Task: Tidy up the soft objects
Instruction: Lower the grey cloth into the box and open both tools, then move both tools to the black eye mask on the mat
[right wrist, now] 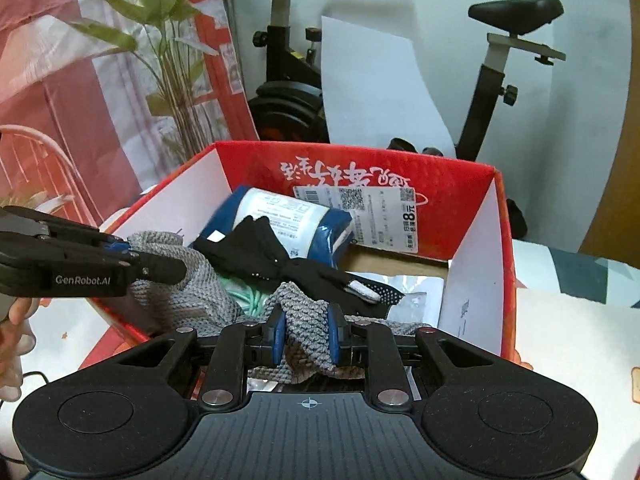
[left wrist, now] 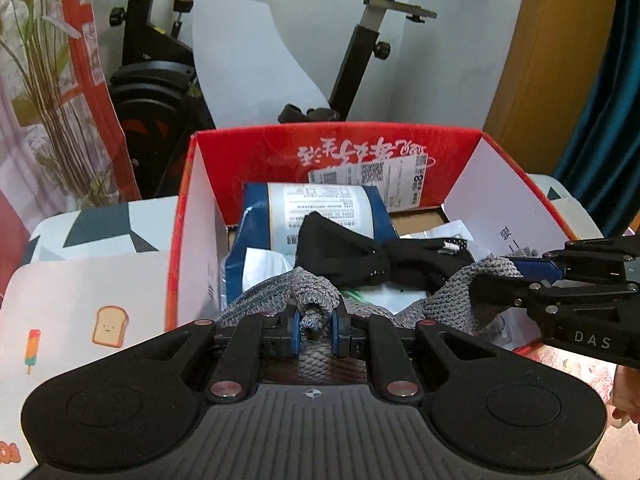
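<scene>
A grey knitted cloth hangs over the near side of an open red cardboard box. My left gripper is shut on a bunched end of the cloth. My right gripper is shut on another fold of the same cloth. Each gripper shows in the other's view, the right one at the right edge and the left one at the left edge. Inside the box lie a black fabric piece and a blue and white packet.
An exercise bike and a white sheet stand behind the box. A plant rises at the left. The box sits on a patterned cover with toast and ice-lolly prints. A hand shows at the left edge.
</scene>
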Demonstrator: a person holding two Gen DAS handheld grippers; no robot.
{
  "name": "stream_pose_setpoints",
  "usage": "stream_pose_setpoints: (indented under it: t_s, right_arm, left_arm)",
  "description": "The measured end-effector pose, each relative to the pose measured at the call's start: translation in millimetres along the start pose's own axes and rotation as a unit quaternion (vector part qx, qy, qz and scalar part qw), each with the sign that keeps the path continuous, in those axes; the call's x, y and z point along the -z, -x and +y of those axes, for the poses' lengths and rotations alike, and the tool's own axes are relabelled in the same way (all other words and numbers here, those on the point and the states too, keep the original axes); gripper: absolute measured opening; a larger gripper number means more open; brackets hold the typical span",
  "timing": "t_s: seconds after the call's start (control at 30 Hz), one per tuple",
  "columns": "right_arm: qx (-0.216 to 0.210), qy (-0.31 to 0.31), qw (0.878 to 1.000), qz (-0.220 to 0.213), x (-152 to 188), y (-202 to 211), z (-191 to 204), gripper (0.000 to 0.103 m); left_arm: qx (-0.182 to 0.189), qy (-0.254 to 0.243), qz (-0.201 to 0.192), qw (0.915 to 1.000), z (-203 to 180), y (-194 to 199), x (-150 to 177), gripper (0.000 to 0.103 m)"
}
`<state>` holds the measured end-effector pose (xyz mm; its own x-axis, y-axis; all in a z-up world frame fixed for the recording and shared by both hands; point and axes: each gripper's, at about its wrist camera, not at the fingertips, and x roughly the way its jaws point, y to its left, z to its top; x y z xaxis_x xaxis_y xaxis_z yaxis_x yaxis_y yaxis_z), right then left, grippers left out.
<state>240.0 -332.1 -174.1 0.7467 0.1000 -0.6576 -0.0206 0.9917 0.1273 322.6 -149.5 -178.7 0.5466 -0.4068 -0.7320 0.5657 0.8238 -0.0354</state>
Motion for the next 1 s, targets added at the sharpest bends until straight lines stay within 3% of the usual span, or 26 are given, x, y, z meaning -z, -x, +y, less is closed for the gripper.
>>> stream_pose_setpoints:
  t_s: [0.23, 0.33, 0.43, 0.47, 0.5, 0.53, 0.6, 0.7, 0.8, 1.0]
  right_arm:
    - [0.0, -0.009, 1.0, 0.007, 3, -4, -9, 0.023]
    - [0.009, 0.001, 1.0, 0.001, 2, -1, -9, 0.03]
    - [0.018, 0.018, 1.0, -0.018, 1, 8, -5, 0.039]
    - [0.024, 0.023, 0.999, -0.027, 0, 11, -4, 0.046]
    - [0.031, 0.027, 0.998, -0.038, 0, 16, -2, 0.054]
    - [0.037, 0.03, 0.998, -0.049, -1, 20, -1, 0.057]
    - [0.048, 0.034, 0.995, -0.079, -1, 31, 2, 0.067]
    - [0.049, 0.027, 0.992, -0.113, 0, 44, 2, 0.07]
    - [0.056, 0.036, 0.989, -0.135, 2, 55, 7, 0.081]
    - [0.039, 0.051, 0.986, -0.152, 15, 76, 23, 0.081]
  left_arm:
    - [0.006, -0.008, 0.02, 0.9997, -6, -14, 2, 0.015]
    - [0.007, -0.011, 0.025, 0.9996, -8, -18, 5, 0.016]
    - [0.001, -0.023, 0.021, 0.9995, -9, -17, 5, 0.024]
    - [0.001, -0.027, 0.019, 0.9994, -9, -14, 4, 0.035]
    - [-0.001, -0.032, 0.014, 0.9994, -8, -11, 3, 0.048]
    - [-0.001, -0.037, 0.007, 0.9993, -8, -7, 2, 0.052]
    - [-0.006, -0.049, -0.011, 0.9987, -8, 4, 0, 0.059]
    - [-0.023, -0.053, -0.066, 0.9962, -6, 29, 0, 0.068]
    - [-0.031, -0.033, -0.111, 0.9928, -3, 53, 7, 0.073]
    - [-0.04, -0.012, -0.142, 0.989, 1, 83, 30, 0.075]
